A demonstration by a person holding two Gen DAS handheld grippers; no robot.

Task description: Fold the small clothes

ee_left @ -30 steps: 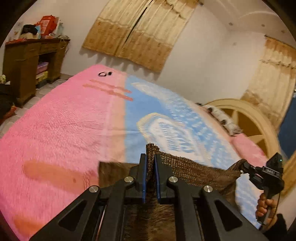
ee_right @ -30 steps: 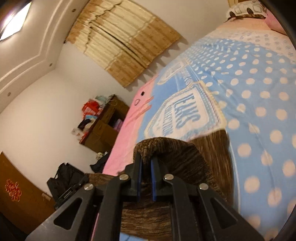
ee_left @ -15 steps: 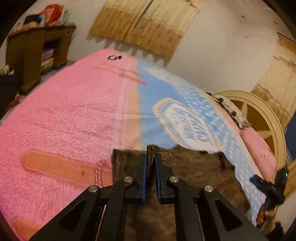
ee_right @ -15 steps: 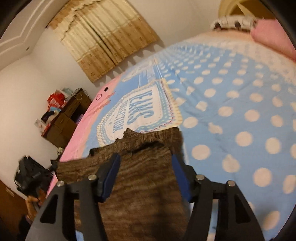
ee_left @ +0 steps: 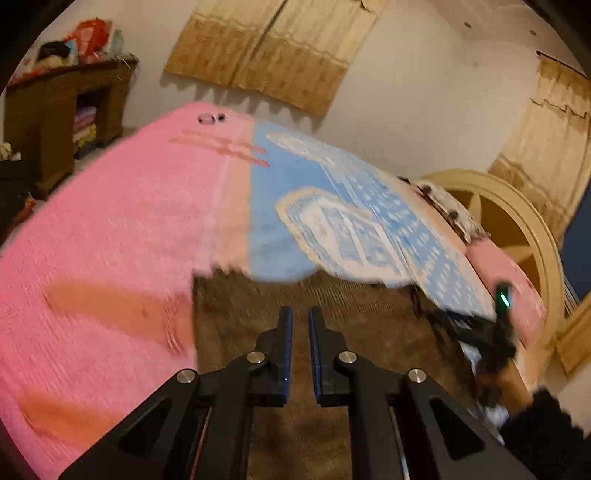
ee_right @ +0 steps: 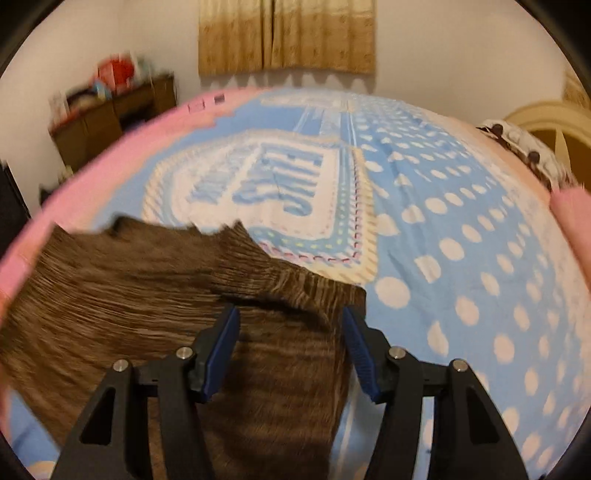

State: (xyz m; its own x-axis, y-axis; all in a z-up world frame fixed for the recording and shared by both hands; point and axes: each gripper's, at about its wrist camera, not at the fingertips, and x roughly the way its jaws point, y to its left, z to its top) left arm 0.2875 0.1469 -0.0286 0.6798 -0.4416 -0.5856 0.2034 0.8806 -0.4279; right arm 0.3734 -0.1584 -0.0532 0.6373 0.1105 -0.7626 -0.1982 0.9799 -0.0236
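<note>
Garment: brown knit garment (ee_right: pixel 155 306) lies spread flat on the bed's blanket (ee_right: pixel 461 258), straddling its pink and blue halves.
Top edge: a ribbed band, rumpled near the right side.
Left gripper (ee_left: pixel 298 325): above the garment's middle — fingers parted by a narrow gap with nothing between them.
Right gripper (ee_right: pixel 290 332): over the garment's right edge, fingers spread wide, empty.
Right hand (ee_left: pixel 502 384): blurred, seen at the garment's far side in the left view.
Surroundings: curtain (ee_right: pixel 286 37) behind the bed — wooden cabinet (ee_left: pixel 62 110) at left.

place: home bedroom | evidence: bed blanket (ee_right: pixel 461 236), curtains (ee_right: pixel 286 35), wooden dresser (ee_left: pixel 55 110)
</note>
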